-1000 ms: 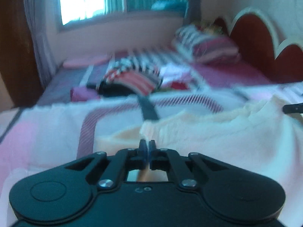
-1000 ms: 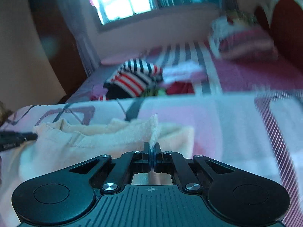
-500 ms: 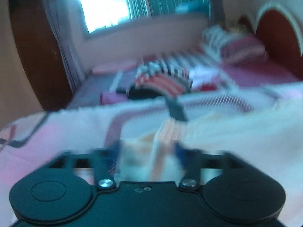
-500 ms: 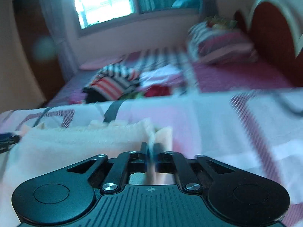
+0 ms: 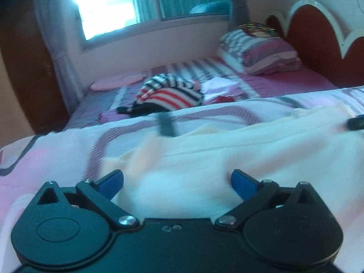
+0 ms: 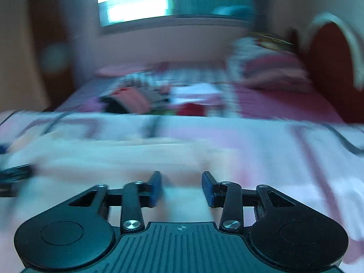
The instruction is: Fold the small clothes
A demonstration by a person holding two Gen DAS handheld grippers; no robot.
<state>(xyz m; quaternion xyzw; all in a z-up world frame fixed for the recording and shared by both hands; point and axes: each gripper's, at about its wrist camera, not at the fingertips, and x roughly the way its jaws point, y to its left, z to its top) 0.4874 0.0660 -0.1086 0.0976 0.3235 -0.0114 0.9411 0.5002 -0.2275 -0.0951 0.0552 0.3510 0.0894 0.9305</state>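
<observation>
A small cream garment (image 5: 227, 150) lies flat on the pink and white bedspread (image 5: 45, 159). My left gripper (image 5: 177, 180) is open, its blue pads wide apart just above the garment's near edge, holding nothing. In the blurred right wrist view the same cream garment (image 6: 118, 157) lies ahead and to the left, and my right gripper (image 6: 182, 187) is open and empty over its near right part. The right gripper's tip (image 5: 356, 123) shows at the far right of the left view.
A pile of striped clothes (image 5: 170, 93) lies further back on the bed. A striped pillow (image 5: 259, 54) rests by the red headboard (image 5: 318, 34). A window (image 5: 107, 6) is behind, and a wooden wardrobe (image 5: 25, 68) stands at the left.
Both grippers were shut on the cream garment's edge a second ago. Both have opened and let it go, and the garment now lies flat. The right view is still moving.
</observation>
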